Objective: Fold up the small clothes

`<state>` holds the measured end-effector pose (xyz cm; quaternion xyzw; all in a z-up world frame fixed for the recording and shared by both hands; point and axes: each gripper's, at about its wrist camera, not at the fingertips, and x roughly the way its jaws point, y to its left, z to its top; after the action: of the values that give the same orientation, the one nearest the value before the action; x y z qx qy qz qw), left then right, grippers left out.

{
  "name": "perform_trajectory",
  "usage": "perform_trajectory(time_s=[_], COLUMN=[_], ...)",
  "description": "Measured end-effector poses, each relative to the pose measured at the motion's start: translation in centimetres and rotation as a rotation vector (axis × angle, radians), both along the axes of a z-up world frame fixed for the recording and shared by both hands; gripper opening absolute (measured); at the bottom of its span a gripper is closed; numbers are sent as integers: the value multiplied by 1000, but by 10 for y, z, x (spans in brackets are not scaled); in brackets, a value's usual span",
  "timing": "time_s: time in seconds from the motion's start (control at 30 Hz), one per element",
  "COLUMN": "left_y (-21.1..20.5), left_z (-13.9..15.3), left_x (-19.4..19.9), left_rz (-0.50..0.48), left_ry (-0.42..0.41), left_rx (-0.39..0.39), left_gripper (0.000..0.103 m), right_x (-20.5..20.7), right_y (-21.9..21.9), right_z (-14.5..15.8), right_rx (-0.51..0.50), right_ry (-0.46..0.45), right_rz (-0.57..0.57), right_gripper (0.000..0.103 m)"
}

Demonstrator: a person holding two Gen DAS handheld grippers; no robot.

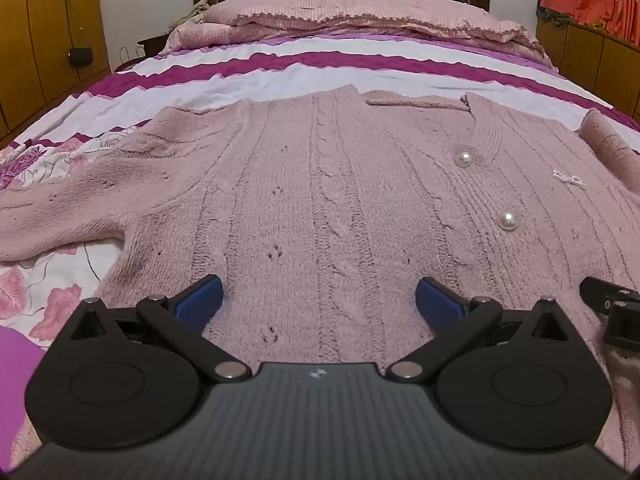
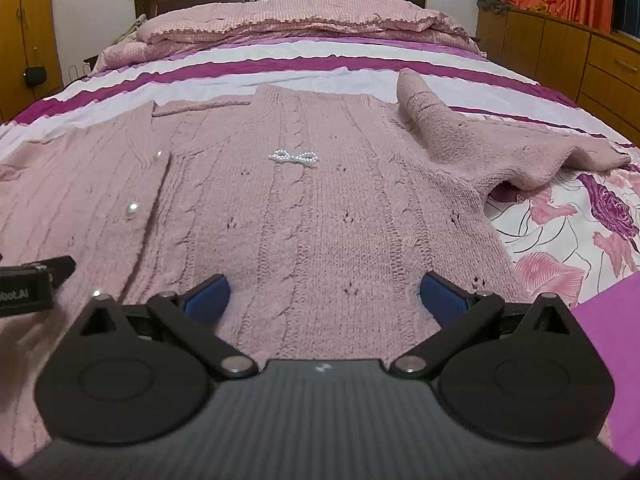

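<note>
Pink knitted cardigan (image 1: 320,184) spread flat, front up, on the bed (image 1: 280,64), long axis running away from both claws toward the pillows, hem end nearest. Left gripper (image 1: 319,300) over the hem on the left half, left sleeve (image 1: 60,216) stretched out sideways; right gripper (image 2: 323,294) just beside it over the right half, nearer the right sleeve (image 2: 460,140), bunched and bent upward. Both sets of jaws spread wide, blue pads holding nothing, only knit fabric below
</note>
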<state>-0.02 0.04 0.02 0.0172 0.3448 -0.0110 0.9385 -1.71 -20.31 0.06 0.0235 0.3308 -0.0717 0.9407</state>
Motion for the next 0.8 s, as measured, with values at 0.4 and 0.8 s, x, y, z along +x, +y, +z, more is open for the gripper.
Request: perform_trajectory(time_s=[0.4,0.8], left_y=[0,0], left_z=[0,0], left_x=[0,0], left_rz=[0,0], left_ry=[0,-2], left_rx=[10,11], left_gripper=[103,103], right_x=[0,0], right_y=[0,0], right_z=[0,0], right_rx=[4,4], right_ry=[-2,-3], right_rz=[0,0], right_gripper=[103,103])
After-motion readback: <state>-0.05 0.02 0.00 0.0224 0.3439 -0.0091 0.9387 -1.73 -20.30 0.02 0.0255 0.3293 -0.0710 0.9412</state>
